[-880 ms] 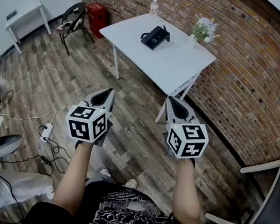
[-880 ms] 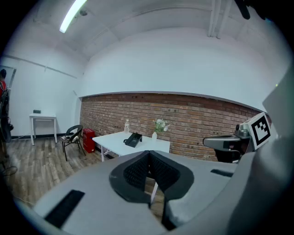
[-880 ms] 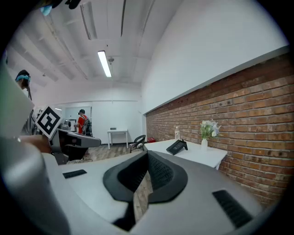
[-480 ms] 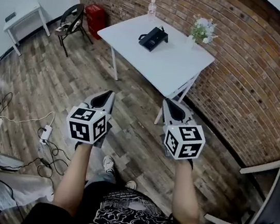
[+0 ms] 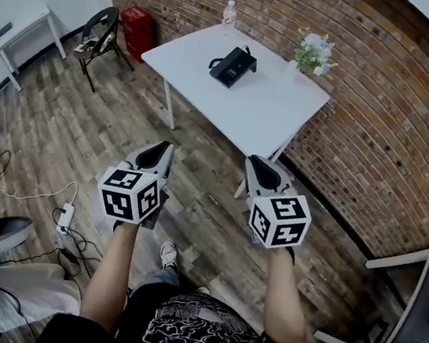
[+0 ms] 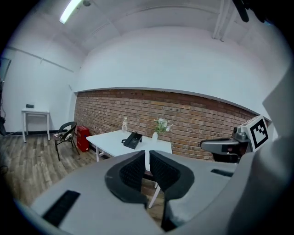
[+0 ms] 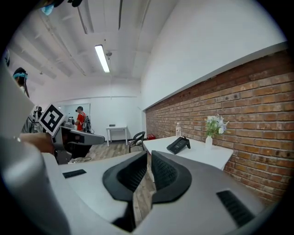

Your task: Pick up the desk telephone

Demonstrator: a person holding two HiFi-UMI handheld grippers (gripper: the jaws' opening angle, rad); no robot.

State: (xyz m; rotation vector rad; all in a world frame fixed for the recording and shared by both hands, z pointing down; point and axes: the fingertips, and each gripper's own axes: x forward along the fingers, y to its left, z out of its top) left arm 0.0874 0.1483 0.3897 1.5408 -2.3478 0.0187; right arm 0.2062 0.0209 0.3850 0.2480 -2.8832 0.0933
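Left gripper (image 6: 146,156): jaws closed together, pad to pad, nothing between them. Right gripper (image 7: 149,157): the same, jaws together and empty.

Head view: the left gripper (image 5: 162,148) and right gripper (image 5: 257,163) are held side by side over the wood floor (image 5: 85,131), level with each other, with a gap between them. Both noses tip slightly downward and aim toward the white table (image 5: 263,110). Marker cubes face up. Both forearms are stretched straight forward from the body, roughly parallel.

The desk telephone (image 5: 232,65) lies on the white table, on its far-left part, well apart from both grippers and untouched. It is black and flat on the tabletop. Its long axis runs diagonally, lower-left to upper-right in the head view. In the right gripper view the desk telephone (image 7: 178,145) shows its raised end toward the brick wall (image 5: 383,112) and its low end toward the open room. The left gripper view shows the desk telephone (image 6: 132,140) just above the jaw tips.

On the same table are a water bottle (image 5: 228,19) at the far edge and a vase of flowers (image 5: 312,53) at the wall side, both apart from the phone.
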